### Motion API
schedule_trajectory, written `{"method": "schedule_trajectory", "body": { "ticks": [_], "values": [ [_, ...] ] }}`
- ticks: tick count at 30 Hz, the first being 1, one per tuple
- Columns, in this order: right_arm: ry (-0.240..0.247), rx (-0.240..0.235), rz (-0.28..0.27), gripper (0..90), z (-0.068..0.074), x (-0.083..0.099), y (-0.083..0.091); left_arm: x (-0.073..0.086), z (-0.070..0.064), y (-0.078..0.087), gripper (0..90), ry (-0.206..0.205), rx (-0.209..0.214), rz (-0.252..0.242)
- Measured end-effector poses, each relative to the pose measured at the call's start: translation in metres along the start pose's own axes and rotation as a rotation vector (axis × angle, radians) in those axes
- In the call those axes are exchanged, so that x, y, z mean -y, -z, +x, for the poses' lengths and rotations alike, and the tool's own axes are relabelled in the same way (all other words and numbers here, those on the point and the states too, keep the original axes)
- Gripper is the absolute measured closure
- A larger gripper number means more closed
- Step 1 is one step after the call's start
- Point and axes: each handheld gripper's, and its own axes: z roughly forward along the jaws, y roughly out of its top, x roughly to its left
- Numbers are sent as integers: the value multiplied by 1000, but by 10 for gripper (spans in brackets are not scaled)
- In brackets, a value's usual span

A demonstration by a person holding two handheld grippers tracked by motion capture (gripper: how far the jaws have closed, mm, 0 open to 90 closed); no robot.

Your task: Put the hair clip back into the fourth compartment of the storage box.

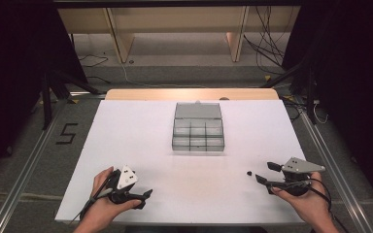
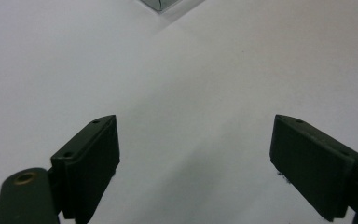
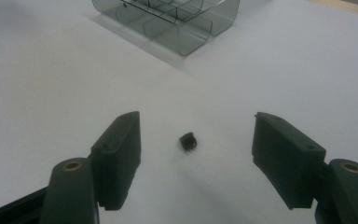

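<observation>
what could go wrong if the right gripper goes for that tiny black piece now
The small black part is tiny next to the wide-open right gripper, so closing jaws may flick or roll it away on the smooth white table. The compartment box sits well beyond, so a weak pinch could drop it during the carry.

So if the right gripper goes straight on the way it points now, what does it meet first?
Most likely the small black part on the white table: it lies apart from both open jaws of the right gripper, between and just ahead of them. Farther on stands the clear compartment box.
</observation>
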Motion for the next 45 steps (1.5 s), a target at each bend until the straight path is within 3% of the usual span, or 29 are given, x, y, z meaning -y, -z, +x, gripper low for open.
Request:
{"method": "schedule_trajectory", "body": {
  "ticks": [12,28,40,45],
  "values": [
    [-6,-2,17,324,-2,3,-2,2,3,0,152,-6,-14,-3],
    [18,-13,55,340,-11,7,-19,3,9,-3,150,-8,-35,0],
    [76,-35,108,457,-5,5,-41,2,10,-5,150,-15,-36,3],
    [78,-33,120,513,-7,4,-45,2,10,-5,149,-18,-34,8]
  ]
}}
